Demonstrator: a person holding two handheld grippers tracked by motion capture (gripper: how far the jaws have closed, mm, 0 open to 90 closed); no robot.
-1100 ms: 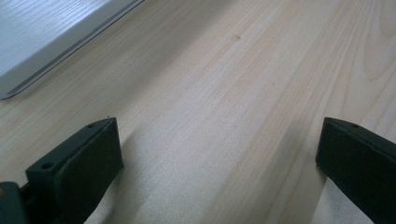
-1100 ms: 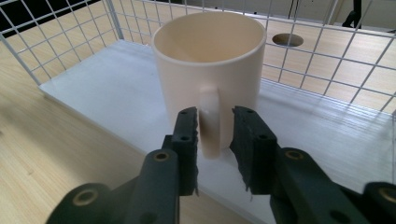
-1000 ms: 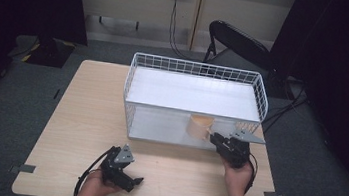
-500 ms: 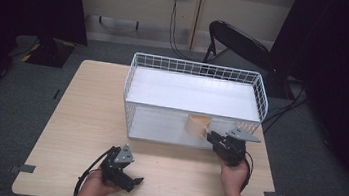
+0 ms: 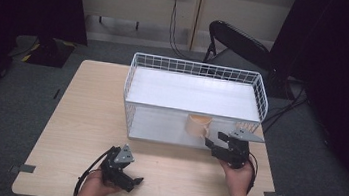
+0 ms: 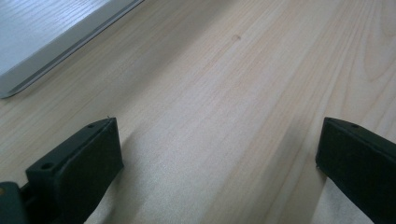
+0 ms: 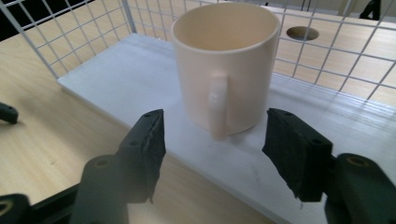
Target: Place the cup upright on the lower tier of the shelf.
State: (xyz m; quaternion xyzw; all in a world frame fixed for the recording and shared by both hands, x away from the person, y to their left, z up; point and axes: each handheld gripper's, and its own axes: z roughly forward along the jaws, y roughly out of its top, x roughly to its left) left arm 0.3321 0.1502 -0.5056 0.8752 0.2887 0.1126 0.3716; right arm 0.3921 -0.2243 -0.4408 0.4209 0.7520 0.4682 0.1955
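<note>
A cream mug [image 5: 198, 125] stands upright on the lower white board [image 5: 159, 126] of a white wire rack [image 5: 197, 63], near its front right corner. In the right gripper view the mug [image 7: 224, 65] turns its handle toward me. My right gripper [image 5: 211, 143] sits just in front of it, open, its jaws [image 7: 217, 129] level with the handle on either side and apart from it. My left gripper [image 5: 136, 181] rests low over the table near the front edge. Its jaws [image 6: 218, 135] are wide open over bare wood.
The rack takes up the back middle of the wooden table [image 5: 84, 117], and its mesh walls [image 7: 93, 28] rise behind and beside the mug. A round hole [image 7: 302, 32] in the tabletop shows through the mesh. A black chair [image 5: 235, 40] stands behind the table.
My right gripper has drawn back a little toward the person, away from the mug. The mug stays on the board, and the left gripper has not moved.
</note>
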